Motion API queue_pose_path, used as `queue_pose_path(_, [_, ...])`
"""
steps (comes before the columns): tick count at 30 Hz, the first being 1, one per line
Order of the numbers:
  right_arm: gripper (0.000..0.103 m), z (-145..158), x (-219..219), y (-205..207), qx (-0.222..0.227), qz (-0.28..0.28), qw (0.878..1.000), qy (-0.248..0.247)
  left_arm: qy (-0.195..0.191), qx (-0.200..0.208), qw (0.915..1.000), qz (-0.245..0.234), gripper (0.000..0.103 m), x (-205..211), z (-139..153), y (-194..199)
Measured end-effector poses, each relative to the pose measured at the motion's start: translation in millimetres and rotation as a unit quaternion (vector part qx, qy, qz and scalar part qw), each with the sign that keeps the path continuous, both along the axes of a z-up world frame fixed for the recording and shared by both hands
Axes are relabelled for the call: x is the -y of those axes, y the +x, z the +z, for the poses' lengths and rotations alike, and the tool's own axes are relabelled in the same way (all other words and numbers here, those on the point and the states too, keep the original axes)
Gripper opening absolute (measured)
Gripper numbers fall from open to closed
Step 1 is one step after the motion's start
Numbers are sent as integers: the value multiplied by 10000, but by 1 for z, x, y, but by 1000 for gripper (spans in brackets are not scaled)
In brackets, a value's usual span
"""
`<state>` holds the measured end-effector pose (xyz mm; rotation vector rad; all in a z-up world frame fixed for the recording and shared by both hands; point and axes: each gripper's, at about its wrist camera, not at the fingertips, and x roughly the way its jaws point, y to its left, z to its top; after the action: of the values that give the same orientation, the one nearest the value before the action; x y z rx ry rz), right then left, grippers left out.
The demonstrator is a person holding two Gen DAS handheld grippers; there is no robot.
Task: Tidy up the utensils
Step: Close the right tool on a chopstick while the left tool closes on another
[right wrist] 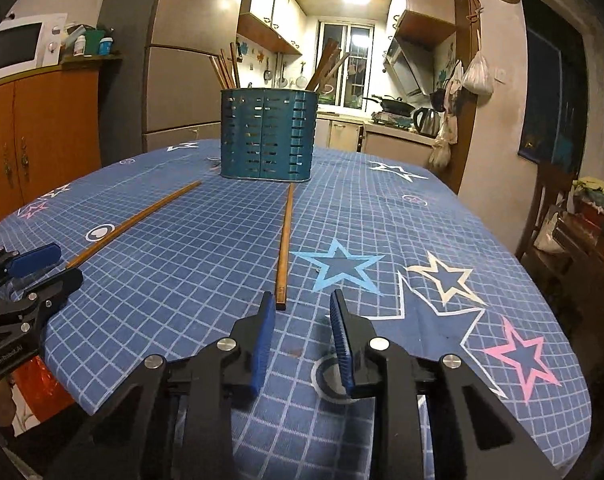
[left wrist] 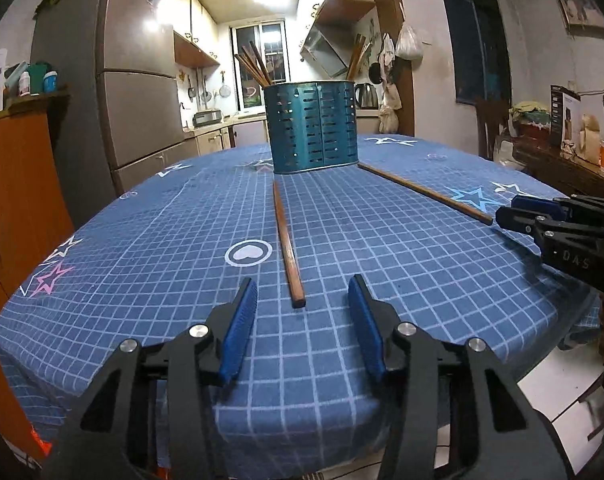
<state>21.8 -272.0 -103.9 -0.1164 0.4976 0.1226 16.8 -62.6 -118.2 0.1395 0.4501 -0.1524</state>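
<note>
Left wrist view: your left claw (left wrist: 302, 292) hangs low over the near edge of the table (left wrist: 142, 280), pads parted, nothing pressed between them. One loose chopstick (left wrist: 287, 240) lies on the checked blue tablecloth, its near end just ahead of the gap and slightly left of centre; no contact visible. Its far end points at the teal slotted utensil holder (left wrist: 314, 128), which stands upright mid-table with more chopsticks leaning in its left and right sides. A second loose chopstick (left wrist: 424, 192) runs diagonally from the holder's right base toward your right claw (left wrist: 510, 216), seen at the frame's right edge.

Right wrist view: your left claw (right wrist: 50, 264) shows at far left, close to the near end of the diagonal chopstick (right wrist: 134, 222). The holder (right wrist: 268, 136) sits centre. The other chopstick (right wrist: 285, 240) lies nearly straight, its near end just beside the left pad of your right claw (right wrist: 302, 300), outside the gap. Pads are narrowly parted, released, gripping nothing.
</note>
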Motion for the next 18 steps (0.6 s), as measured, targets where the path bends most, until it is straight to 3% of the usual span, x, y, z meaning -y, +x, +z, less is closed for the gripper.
queue_pose_path(8, [30, -4, -4, 7, -123, 174, 9997, 88, -133, 10, 9999, 61, 46, 1, -2, 0])
queue_pose_path(12, [16, -2, -7, 14, -204, 241, 9995, 80, -196, 10, 9998, 82, 46, 0, -2, 0])
queue_pose_path(18, [14, 2, -15, 26, -420, 176, 9990, -31, -289, 19, 9995, 82, 46, -2, -3, 0])
